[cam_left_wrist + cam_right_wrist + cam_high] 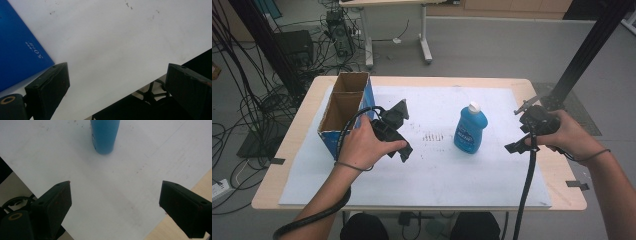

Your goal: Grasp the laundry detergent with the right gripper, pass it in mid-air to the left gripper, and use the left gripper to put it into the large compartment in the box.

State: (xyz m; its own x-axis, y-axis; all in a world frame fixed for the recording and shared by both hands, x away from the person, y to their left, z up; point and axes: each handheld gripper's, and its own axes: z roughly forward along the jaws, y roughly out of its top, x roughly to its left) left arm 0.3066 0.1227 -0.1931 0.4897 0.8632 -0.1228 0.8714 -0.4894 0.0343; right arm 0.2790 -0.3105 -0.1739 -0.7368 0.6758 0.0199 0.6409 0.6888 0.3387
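Observation:
A blue bottle (470,129) with a white cap stands upright near the middle of the white sheet (437,170); its lower body (104,135) rises at the top of the right gripper view. A person's left hand holds my left gripper (404,152) beside an open blue cardboard box (344,107), whose blue wall (17,52) fills the left of the left gripper view. My left gripper (117,87) is open over bare sheet. My right gripper (515,147) hovers right of the bottle, and in its own view my right gripper (115,205) is open with nothing between its jaws.
The wooden table (557,175) ends just past the sheet on every side. A black frame post (582,55) rises at the back right. Cables and equipment (257,100) lie on the floor to the left, and a desk leg (426,35) stands behind.

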